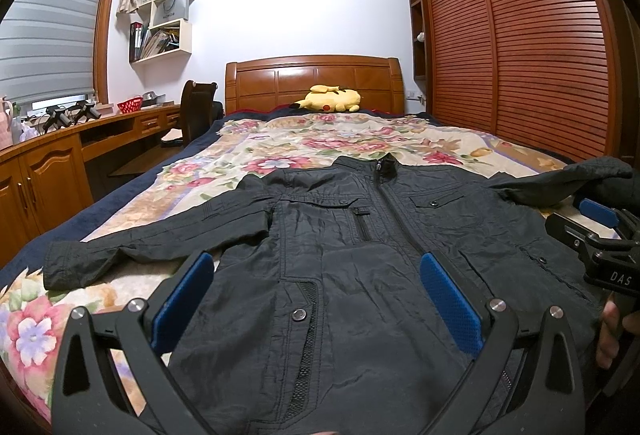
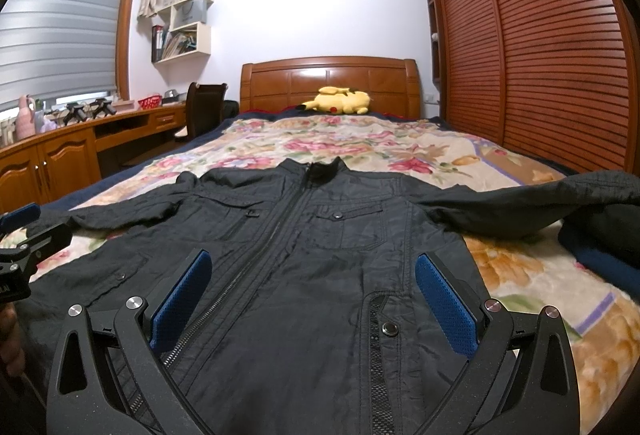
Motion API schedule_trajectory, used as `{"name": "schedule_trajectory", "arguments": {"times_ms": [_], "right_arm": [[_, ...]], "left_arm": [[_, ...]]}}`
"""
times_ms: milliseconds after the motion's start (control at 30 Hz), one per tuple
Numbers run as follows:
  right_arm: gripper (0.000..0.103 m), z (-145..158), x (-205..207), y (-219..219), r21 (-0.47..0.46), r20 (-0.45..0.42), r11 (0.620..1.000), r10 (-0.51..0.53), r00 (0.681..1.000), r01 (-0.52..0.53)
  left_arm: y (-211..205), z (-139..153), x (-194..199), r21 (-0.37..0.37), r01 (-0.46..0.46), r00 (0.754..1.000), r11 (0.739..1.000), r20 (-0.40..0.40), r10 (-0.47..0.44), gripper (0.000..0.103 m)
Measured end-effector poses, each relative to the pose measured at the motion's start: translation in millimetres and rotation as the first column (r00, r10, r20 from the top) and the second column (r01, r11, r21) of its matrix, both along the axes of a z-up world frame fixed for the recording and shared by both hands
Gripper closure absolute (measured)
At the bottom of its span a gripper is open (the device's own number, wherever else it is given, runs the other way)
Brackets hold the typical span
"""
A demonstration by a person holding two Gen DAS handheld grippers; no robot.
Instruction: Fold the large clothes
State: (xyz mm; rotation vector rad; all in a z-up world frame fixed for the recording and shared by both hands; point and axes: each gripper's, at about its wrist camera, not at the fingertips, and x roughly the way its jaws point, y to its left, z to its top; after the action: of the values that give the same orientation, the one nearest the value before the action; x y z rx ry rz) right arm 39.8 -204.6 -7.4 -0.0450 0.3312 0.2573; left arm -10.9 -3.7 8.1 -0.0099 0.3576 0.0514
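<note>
A black zip jacket (image 1: 360,235) (image 2: 312,235) lies front up on the flowered bedspread (image 1: 320,139), collar toward the headboard, both sleeves spread out sideways. My left gripper (image 1: 316,275) hovers open over the jacket's lower left half, blue pads wide apart with nothing between them. My right gripper (image 2: 312,275) hovers open over the lower right half, near the zip. The right gripper also shows at the right edge of the left wrist view (image 1: 600,231), held by a hand (image 1: 612,331). The jacket's hem lies under the grippers, out of sight.
A yellow plush toy (image 1: 330,100) lies by the wooden headboard (image 1: 316,75). A slatted wardrobe (image 1: 520,35) runs along the right of the bed. On the left stand a wooden desk (image 1: 60,155) and a chair (image 1: 196,111). A dark bundle (image 2: 604,231) lies at the bed's right edge.
</note>
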Motion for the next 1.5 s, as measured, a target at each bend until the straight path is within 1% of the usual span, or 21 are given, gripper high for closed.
{"name": "schedule_trajectory", "arguments": {"times_ms": [467,600,633,933,1067,1333,1433,1500], "right_arm": [[0.000,-0.8,2.7,-0.3,0.003,-0.003,1.000,0.003,1.000,-0.003],[0.000,-3.1,7.1,1.9,0.001,-0.009,1.000,0.015,1.000,-0.015],[0.000,-0.4,1.8,1.7,0.003,-0.011,1.000,0.024,1.000,-0.024],[0.000,-0.8,-1.3,22.1,-0.002,-0.021,0.995,0.096,0.995,-0.096],[0.000,-0.1,-2.3,29.9,0.000,-0.025,0.993,0.119,0.993,-0.119],[0.000,4.8,-5.7,48.0,-0.006,-0.020,0.987,0.162,0.987,-0.162],[0.000,6.8,-6.5,56.5,-0.011,-0.020,0.983,0.181,0.983,-0.182],[0.000,8.5,-5.3,64.4,-0.015,-0.016,0.981,0.192,0.981,-0.193]], "left_arm": [[2.1,0.2,-0.4,0.004,-0.001,1.000,1.000,-0.001,0.001,0.000],[7.6,0.5,0.8,0.017,-0.016,1.000,1.000,-0.012,0.016,0.000],[10.0,0.4,0.9,0.019,-0.021,1.000,1.000,-0.016,0.021,0.000],[36.2,-3.3,-0.5,0.033,-0.041,0.996,0.999,-0.084,0.043,0.000],[52.4,-5.0,-1.0,-0.004,-0.048,0.992,0.999,-0.115,0.047,0.000],[83.6,-11.4,-9.1,-0.013,-0.074,0.986,0.997,-0.152,0.071,0.000],[101.0,-13.0,-12.5,-0.011,-0.093,0.982,0.996,-0.164,0.090,0.000],[116.0,-14.3,-13.9,-0.025,-0.110,0.979,0.994,-0.173,0.104,0.000]]}}
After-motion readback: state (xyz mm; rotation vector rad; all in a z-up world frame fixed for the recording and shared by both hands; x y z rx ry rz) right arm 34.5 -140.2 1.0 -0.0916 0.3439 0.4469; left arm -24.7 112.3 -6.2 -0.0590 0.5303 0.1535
